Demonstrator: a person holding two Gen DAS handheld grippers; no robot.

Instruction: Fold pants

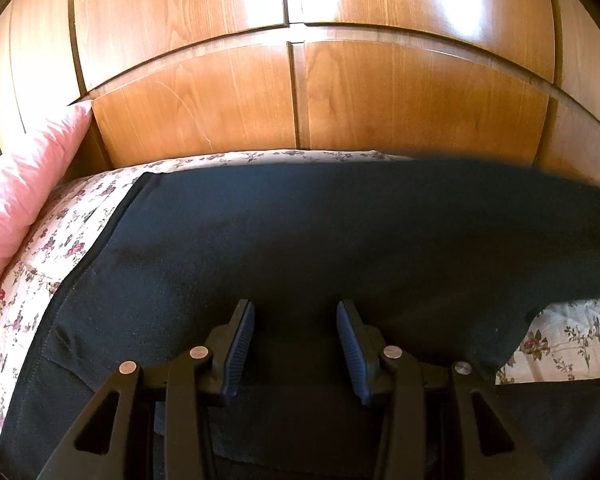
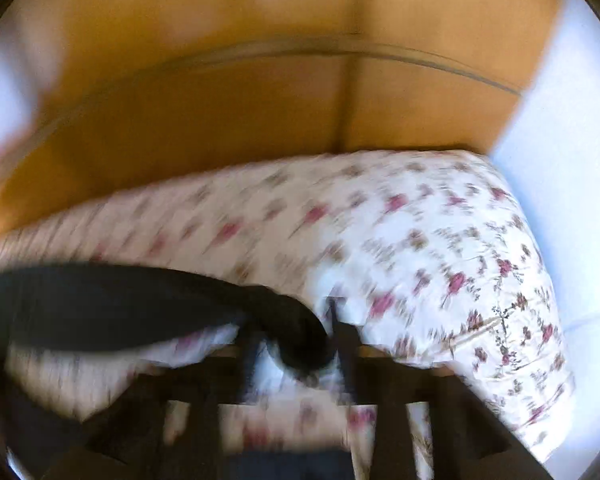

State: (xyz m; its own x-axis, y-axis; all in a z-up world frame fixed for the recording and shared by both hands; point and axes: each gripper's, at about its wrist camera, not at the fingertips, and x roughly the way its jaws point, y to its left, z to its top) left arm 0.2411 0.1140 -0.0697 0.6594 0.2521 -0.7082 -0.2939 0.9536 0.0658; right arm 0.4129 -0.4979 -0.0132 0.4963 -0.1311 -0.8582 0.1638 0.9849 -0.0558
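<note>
Standing apart with nothing pinched between the blue ribbed pads (image 1: 240,354), the jaws of the left gripper (image 1: 296,354) hover low over the dark pants (image 1: 300,240), which lie spread flat across the floral bedsheet (image 1: 52,248); that parked pose over the flat cloth reads as a hand ready to pin or steady it while the other hand works. In the right wrist view everything is smeared by motion, but a bunched end of the pants (image 2: 296,336) lies between the fingers of the right gripper (image 2: 296,344). Its jaws are partly apart, and whether they actually press on the cloth I cannot tell through the blur. From there a dark band of fabric (image 2: 100,304) trails off to the left above the sheet, probably a leg being carried over for a fold. A pink pillow (image 1: 24,184) leans against the wooden wardrobe (image 1: 220,112) behind the bed. No container is in sight.
</note>
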